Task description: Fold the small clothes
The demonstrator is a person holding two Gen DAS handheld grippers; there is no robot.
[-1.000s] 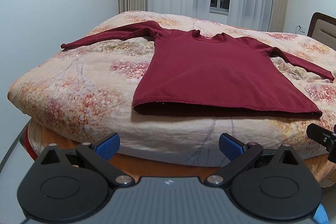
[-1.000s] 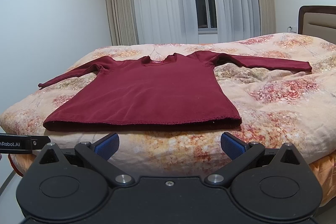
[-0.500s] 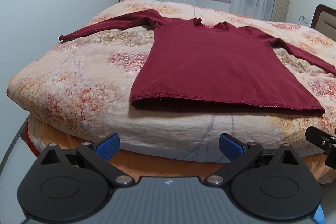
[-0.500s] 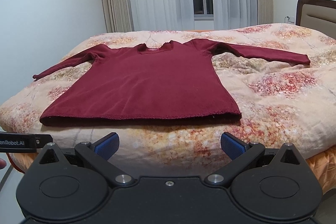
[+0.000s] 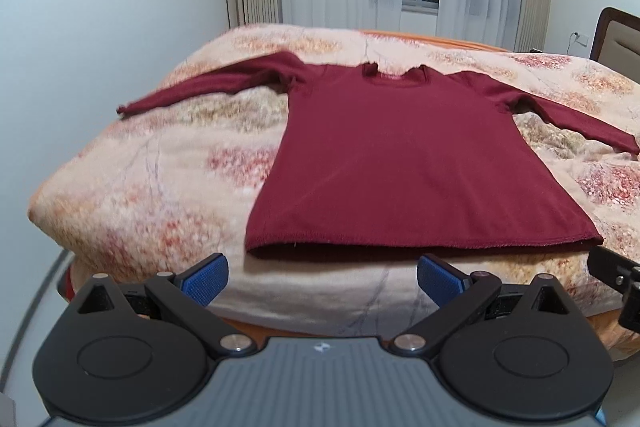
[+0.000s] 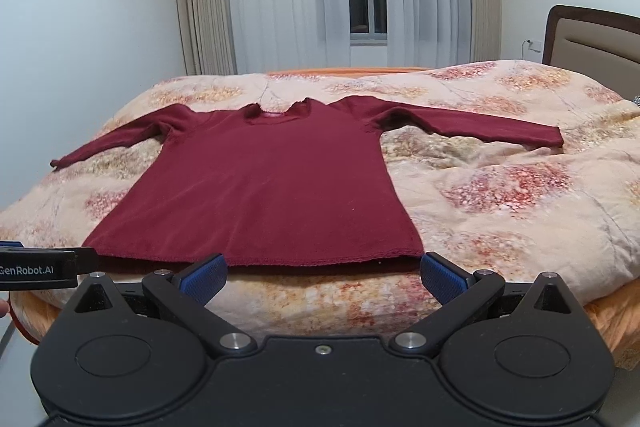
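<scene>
Maroon long-sleeved shirt [image 5: 404,163] lies flat on bed [image 5: 152,183], hem toward both grippers, collar-to-hem axis running away. Left gripper [image 5: 320,277] and right gripper [image 6: 322,277] (jaws wide apart, empty) just short of hem, about equally near.

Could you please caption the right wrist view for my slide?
Open right gripper faces the hem of a maroon shirt spread flat on a floral quilt.

Maroon shirt [image 6: 264,187], peach floral quilt [image 6: 500,195], blue pads [image 6: 204,277], possibly orange sheet [image 5: 420,37]
</scene>
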